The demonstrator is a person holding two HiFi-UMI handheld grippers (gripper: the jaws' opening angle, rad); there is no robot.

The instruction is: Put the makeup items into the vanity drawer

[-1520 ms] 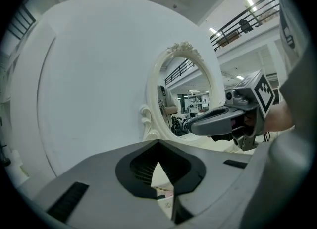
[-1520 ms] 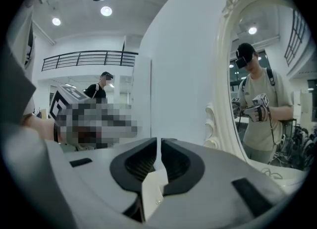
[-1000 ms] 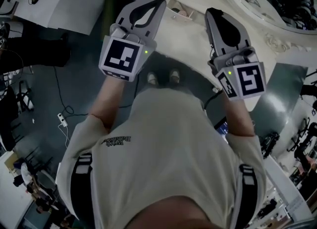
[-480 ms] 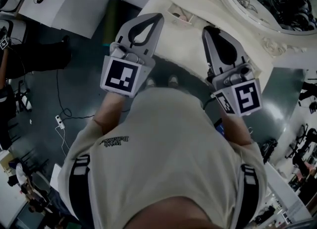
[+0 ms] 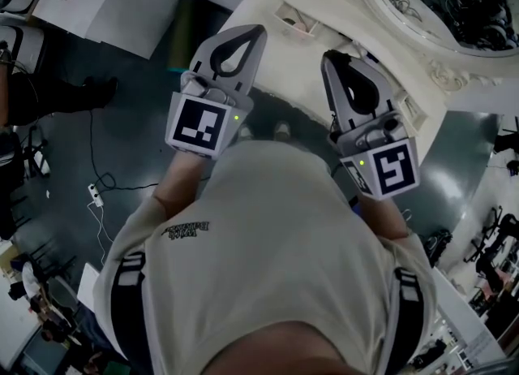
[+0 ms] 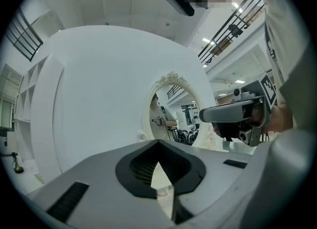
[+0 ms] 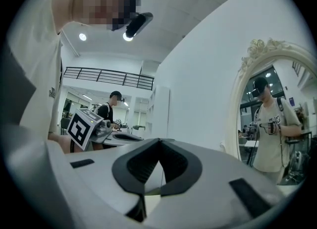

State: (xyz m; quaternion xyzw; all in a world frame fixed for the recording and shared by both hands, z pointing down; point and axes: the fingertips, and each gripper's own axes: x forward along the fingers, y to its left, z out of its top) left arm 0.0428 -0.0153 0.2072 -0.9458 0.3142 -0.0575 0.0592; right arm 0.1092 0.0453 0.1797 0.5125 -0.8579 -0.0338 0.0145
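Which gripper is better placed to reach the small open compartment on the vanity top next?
Left, probably: the left gripper ends close beside the compartment in the head view, while the right gripper points farther along the vanity top. Both are shut and empty.

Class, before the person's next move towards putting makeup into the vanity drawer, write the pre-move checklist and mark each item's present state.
1. Left gripper free to grasp: ok, jaws shut on nothing.
2. Right gripper free to grasp: ok, jaws shut on nothing.
3. Jaws opened for a pick: not ok, both shut.
4. White vanity table with ornate oval mirror ahead of both grippers: ok.
5. Makeup items located: cannot tell; contents of the small white compartment on the tabletop are too small to name.
6. Drawer open: cannot tell, none shows.
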